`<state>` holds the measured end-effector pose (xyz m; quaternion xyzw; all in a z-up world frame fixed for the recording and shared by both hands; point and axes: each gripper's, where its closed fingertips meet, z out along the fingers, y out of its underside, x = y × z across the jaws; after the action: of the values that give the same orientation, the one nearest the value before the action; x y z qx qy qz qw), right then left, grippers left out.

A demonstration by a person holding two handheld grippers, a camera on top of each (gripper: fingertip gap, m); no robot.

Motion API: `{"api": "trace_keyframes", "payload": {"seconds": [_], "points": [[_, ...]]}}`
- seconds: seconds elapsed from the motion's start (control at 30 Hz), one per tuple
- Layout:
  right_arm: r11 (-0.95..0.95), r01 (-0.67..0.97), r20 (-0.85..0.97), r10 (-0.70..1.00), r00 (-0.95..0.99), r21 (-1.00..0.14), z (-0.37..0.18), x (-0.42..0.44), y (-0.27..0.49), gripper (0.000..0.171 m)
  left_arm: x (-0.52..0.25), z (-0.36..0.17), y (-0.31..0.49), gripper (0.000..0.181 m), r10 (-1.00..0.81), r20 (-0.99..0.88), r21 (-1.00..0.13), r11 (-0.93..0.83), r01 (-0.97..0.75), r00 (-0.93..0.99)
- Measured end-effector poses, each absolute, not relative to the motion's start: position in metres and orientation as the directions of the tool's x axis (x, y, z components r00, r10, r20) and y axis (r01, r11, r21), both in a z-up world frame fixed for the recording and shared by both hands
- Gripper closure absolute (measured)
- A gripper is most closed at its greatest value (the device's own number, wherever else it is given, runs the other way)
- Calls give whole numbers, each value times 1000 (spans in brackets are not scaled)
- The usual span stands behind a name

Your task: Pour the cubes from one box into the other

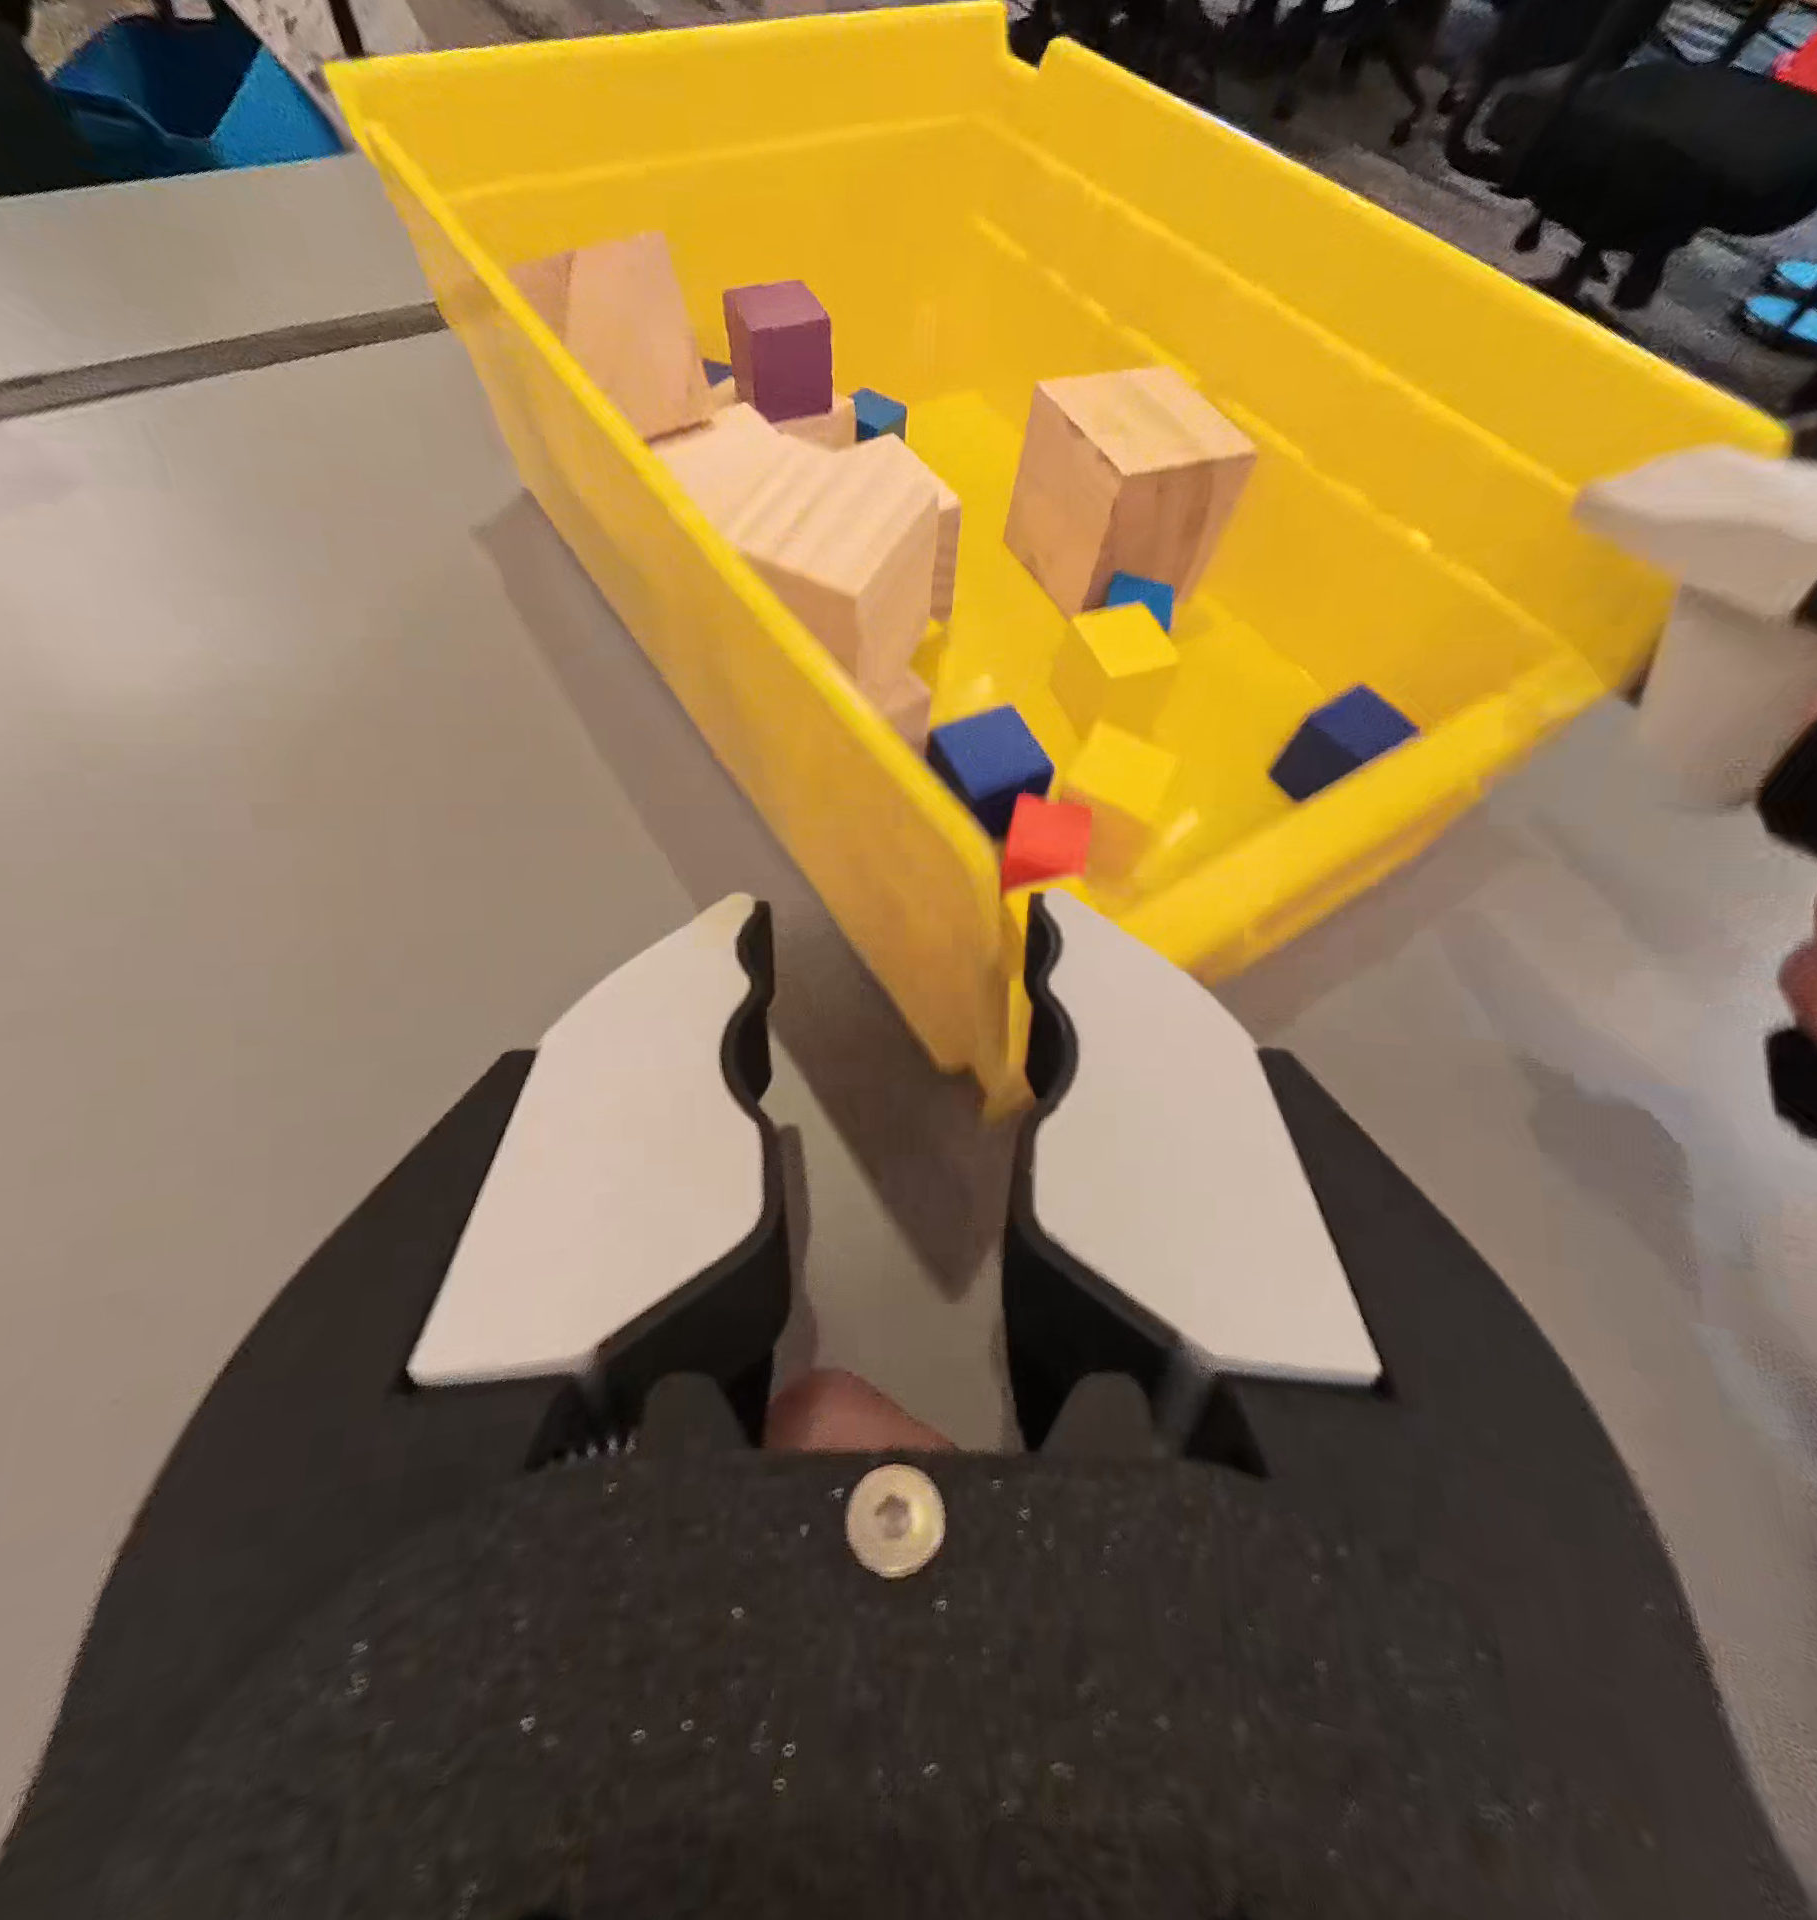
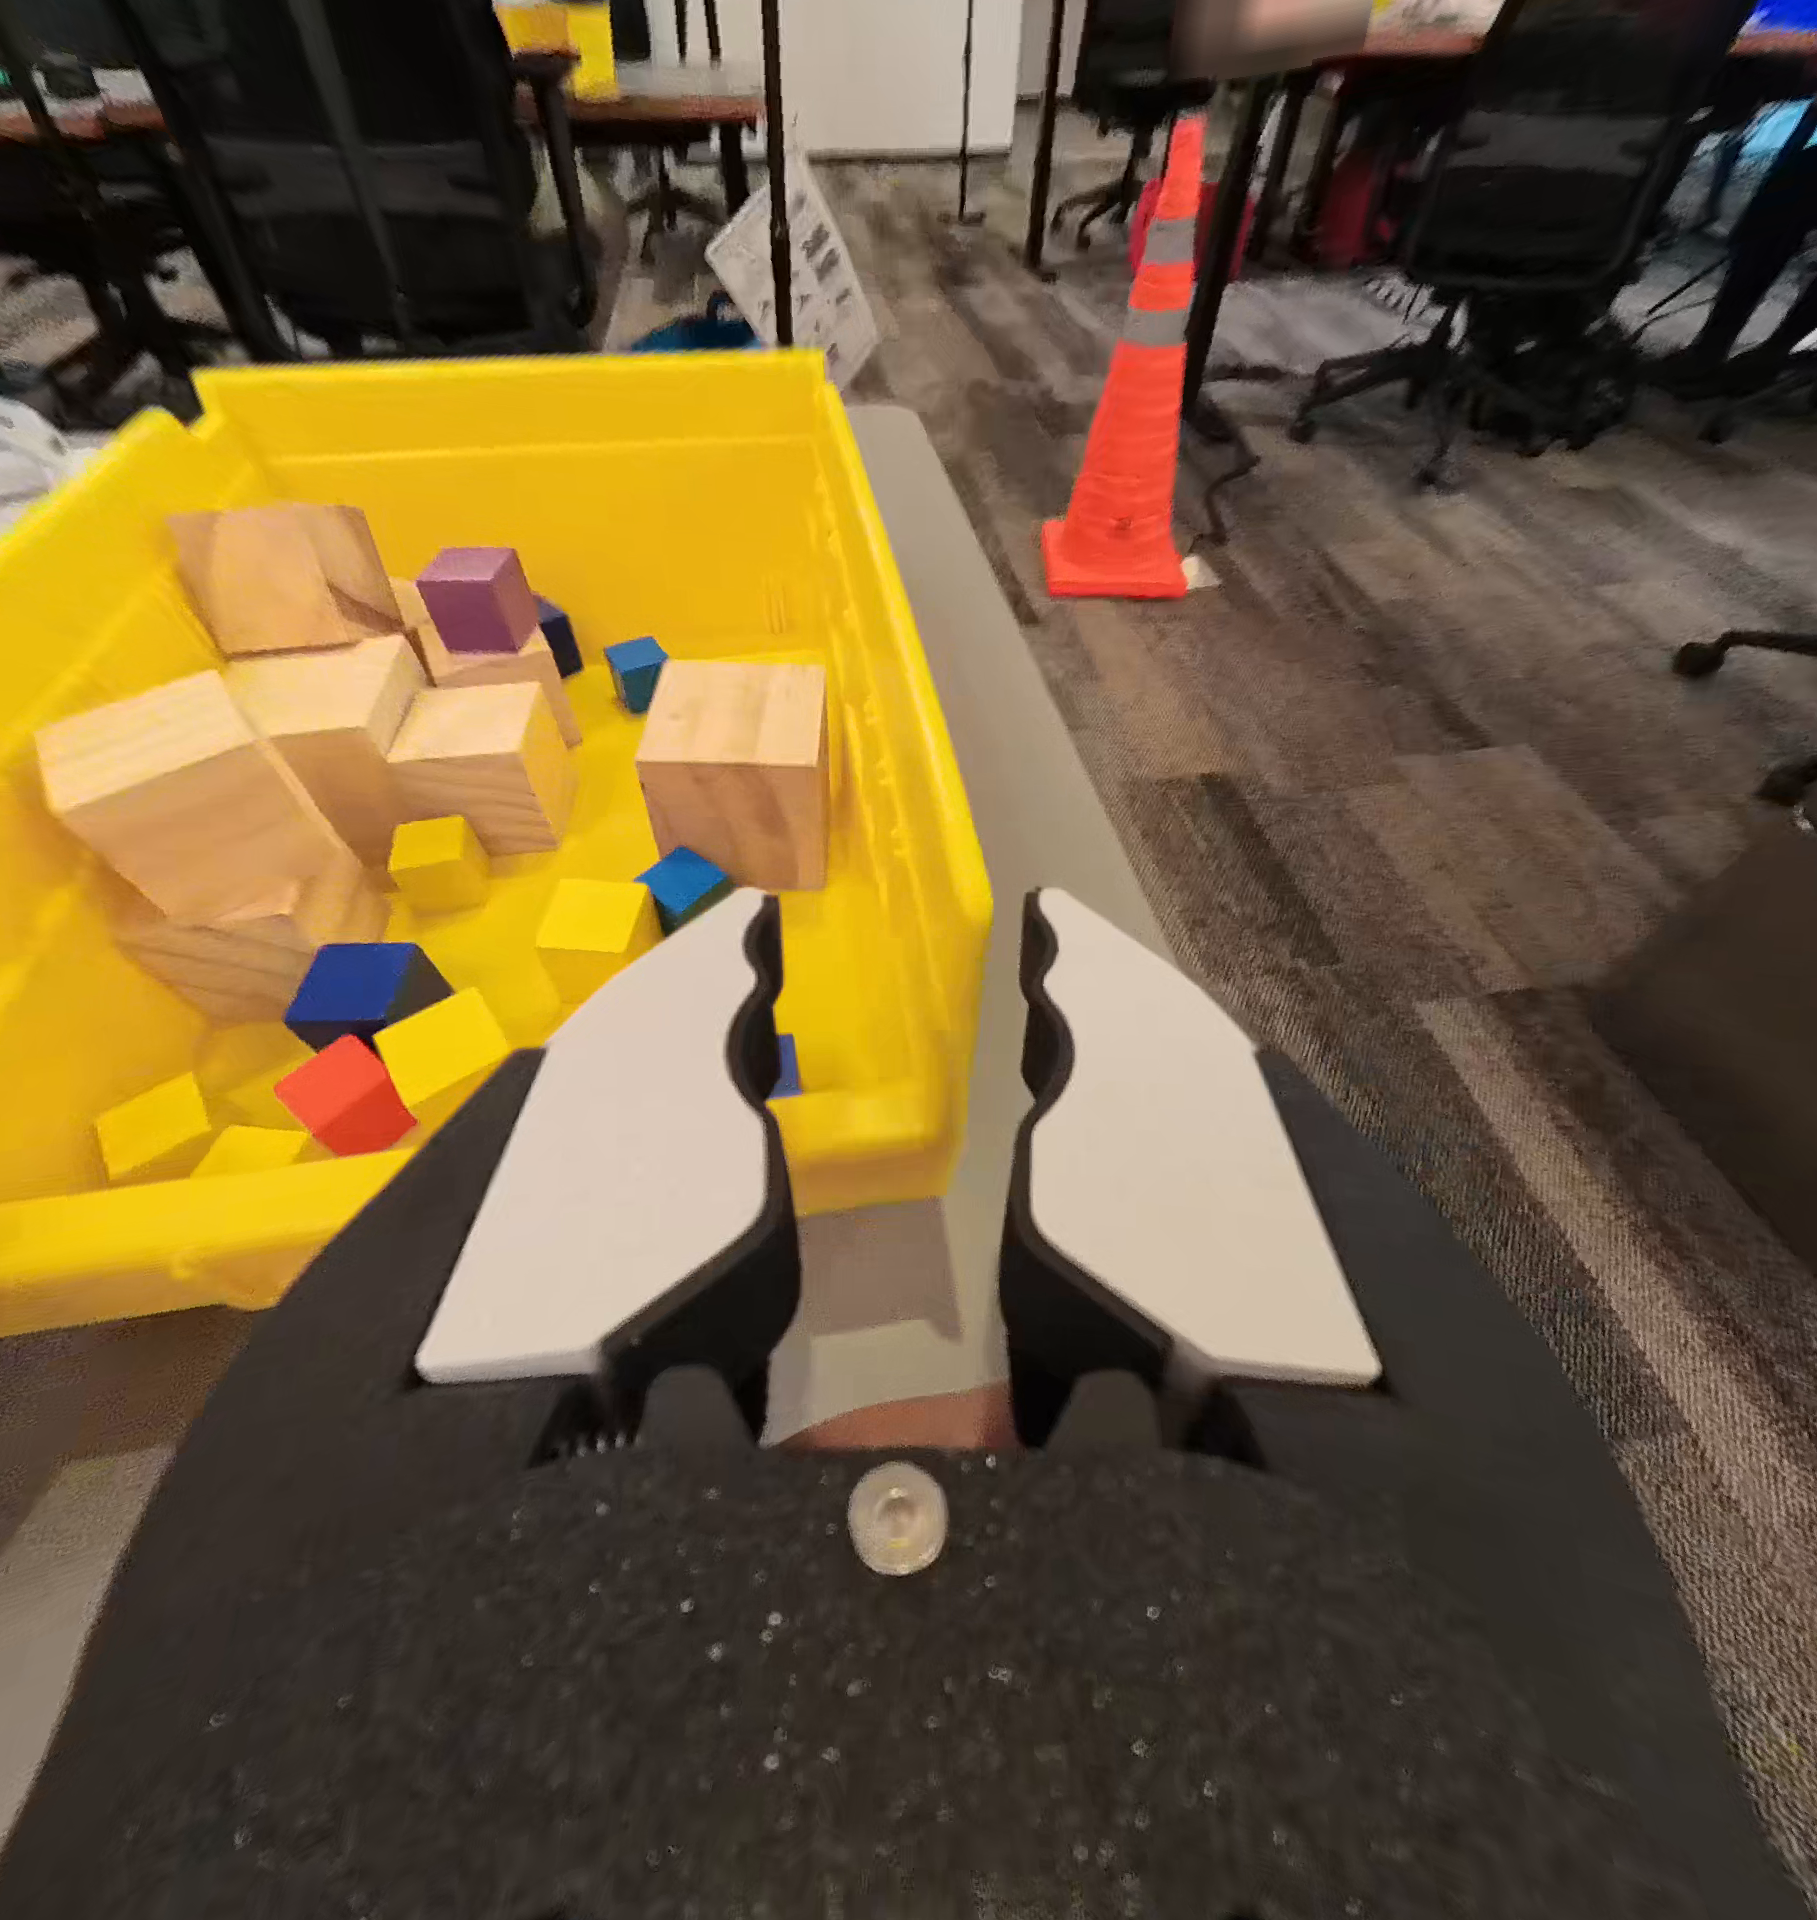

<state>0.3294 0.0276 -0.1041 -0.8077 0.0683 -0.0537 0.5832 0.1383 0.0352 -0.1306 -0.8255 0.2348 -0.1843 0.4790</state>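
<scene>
On the grey table (image 1: 208, 727) ahead of you sits the yellow box (image 1: 1247, 343), its long axis running away from both grippers toward the far edge of the table, its low front wall nearest to you. Only this one box is identifiable; a blue container (image 1: 197, 114) stands beyond the table's far left corner, and whether it is the second box cannot be determined. Your left gripper (image 1: 893, 914) hangs at the box's near left corner with its jaws parted and nothing between them; the right finger lies against or just beside the corner edge, and contact cannot be confirmed. Your right gripper (image 2: 899, 904) hangs at the near right corner, jaws likewise parted and empty, its left finger over the box interior and its right finger outside the right wall, so the wall lies in the gap between them. In my judgement the right gripper is better placed to close on a wall, while the left needs a small shift rightward to straddle its corner. Inside the box, large wooden blocks (image 2: 187, 790) crowd the left side and one wooden block (image 2: 738, 769) stands against the right wall. Small coloured cubes lie scattered toward the front: a purple cube (image 2: 478, 613) atop the pile, a blue cube (image 1: 987, 758), and a red cube (image 1: 1044, 836) nearest the left gripper.
</scene>
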Motion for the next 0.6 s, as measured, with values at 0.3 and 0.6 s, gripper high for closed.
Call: {"api": "trace_keyframes", "payload": {"seconds": [0.3,0.6], "points": [[-415,-116,-50,-166,985,-902,-129,329,40,167,140,-144,54,165,-434,108,-813,-556,-171,895],[-245,-141,-111,-133,985,-959,-67,225,22,170,34,-77,46,177,-346,17,-907,-401,-131,938]]}}
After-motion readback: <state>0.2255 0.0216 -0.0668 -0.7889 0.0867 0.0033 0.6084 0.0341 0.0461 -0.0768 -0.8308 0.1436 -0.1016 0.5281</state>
